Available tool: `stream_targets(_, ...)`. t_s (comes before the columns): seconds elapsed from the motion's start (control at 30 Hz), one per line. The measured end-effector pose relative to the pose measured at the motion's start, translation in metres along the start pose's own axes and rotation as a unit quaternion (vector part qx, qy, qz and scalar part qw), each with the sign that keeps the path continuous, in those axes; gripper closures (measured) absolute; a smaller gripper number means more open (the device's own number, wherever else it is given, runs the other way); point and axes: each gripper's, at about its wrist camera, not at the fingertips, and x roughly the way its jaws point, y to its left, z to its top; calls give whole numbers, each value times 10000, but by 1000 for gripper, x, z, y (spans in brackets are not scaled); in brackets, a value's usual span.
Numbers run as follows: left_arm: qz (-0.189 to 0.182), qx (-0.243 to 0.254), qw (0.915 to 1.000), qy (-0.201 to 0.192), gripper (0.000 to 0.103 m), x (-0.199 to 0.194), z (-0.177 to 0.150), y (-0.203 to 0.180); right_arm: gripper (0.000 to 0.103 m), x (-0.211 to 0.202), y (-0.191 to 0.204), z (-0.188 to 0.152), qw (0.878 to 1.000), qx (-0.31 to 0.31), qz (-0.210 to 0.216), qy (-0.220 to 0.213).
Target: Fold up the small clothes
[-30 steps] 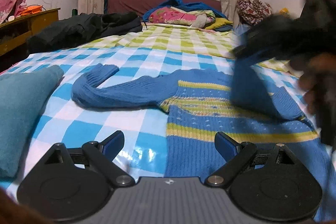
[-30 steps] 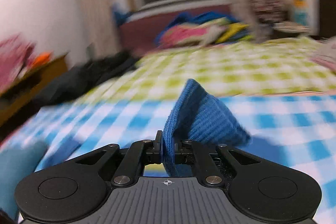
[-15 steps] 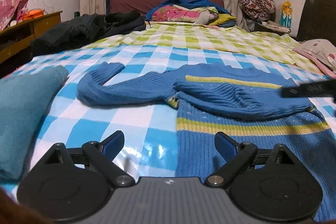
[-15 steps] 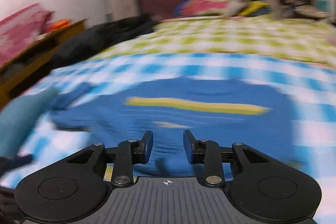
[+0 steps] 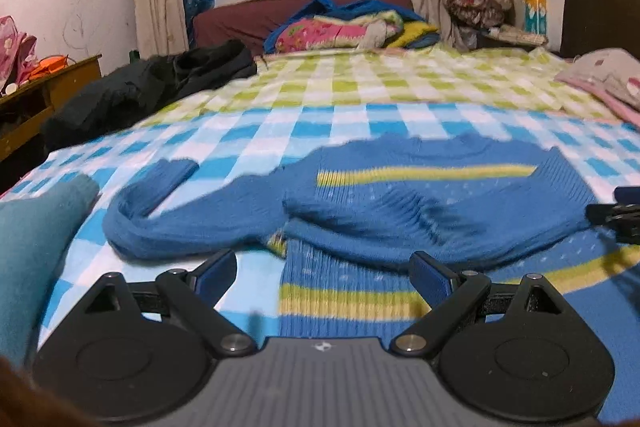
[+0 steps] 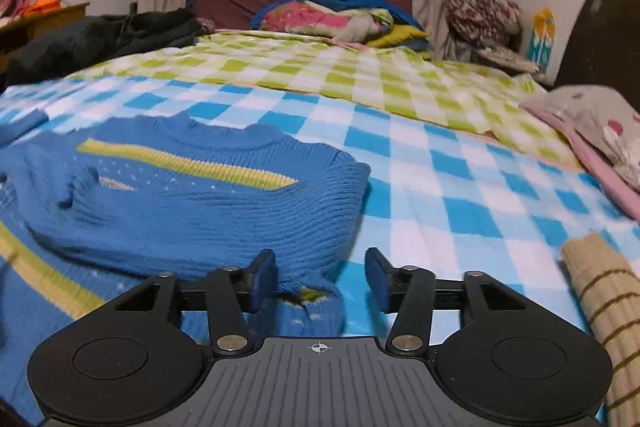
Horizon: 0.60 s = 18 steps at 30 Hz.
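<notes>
Two grippers are hovering low over the bed, both with fingers spread and gripping nothing. One blue sweater (image 5: 400, 203) with yellow stripes is lying flat on the blue-and-white checked sheet (image 5: 352, 125), its collar pointing toward the window end of the room. One sleeve is lying folded across the chest; the other sleeve (image 5: 160, 211) is stretching out to the left, its cuff doubling back on the sheet. The left gripper (image 5: 322, 273) is sitting over the sweater's lower left portion, one finger above bare sheet, the other above the knit. The right gripper (image 6: 318, 277) is sitting at the sweater's right edge, with a bunched bit of the knit lying between its open fingers, untouched as far as can be seen. Its tip is also showing at the right edge of the left view (image 5: 618, 215). A teal cloth (image 5: 32, 247) is lying left of the sweater, a tan striped garment (image 6: 604, 303) to the right. A dark jacket (image 5: 148, 87) is heaped farther back on the left.
</notes>
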Motion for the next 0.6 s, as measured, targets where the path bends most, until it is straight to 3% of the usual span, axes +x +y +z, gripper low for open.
stream_targets(0.13, 10, -73, 9998, 171, 5, 12, -3, -2, 52, -5, 2, -8, 9991, -327, 271, 47)
stream_targets(0.3, 117, 52, 9999, 29, 5, 22, 4, -13, 54, 4, 24, -11, 9945, -1036, -64, -163)
stream_targets(0.37, 142, -10, 9999, 21, 5, 28, 8, -15, 58, 14, 22, -3, 9966, -779, -241, -135)
stream_targets(0.43, 187, -70, 9998, -41, 5, 34, 12, -16, 70, 22, 8, 4, 9989, -130, -438, -101)
stream_targets(0.53, 288, -103, 9995, 7, 5, 38, 13, -13, 70, 28, -25, 4, 9930, 1074, -467, 148)
stream_targets(0.6, 237, -134, 9996, 67, 5, 35, 7, -6, 69, 26, -30, -1, 9924, 1119, -427, 269)
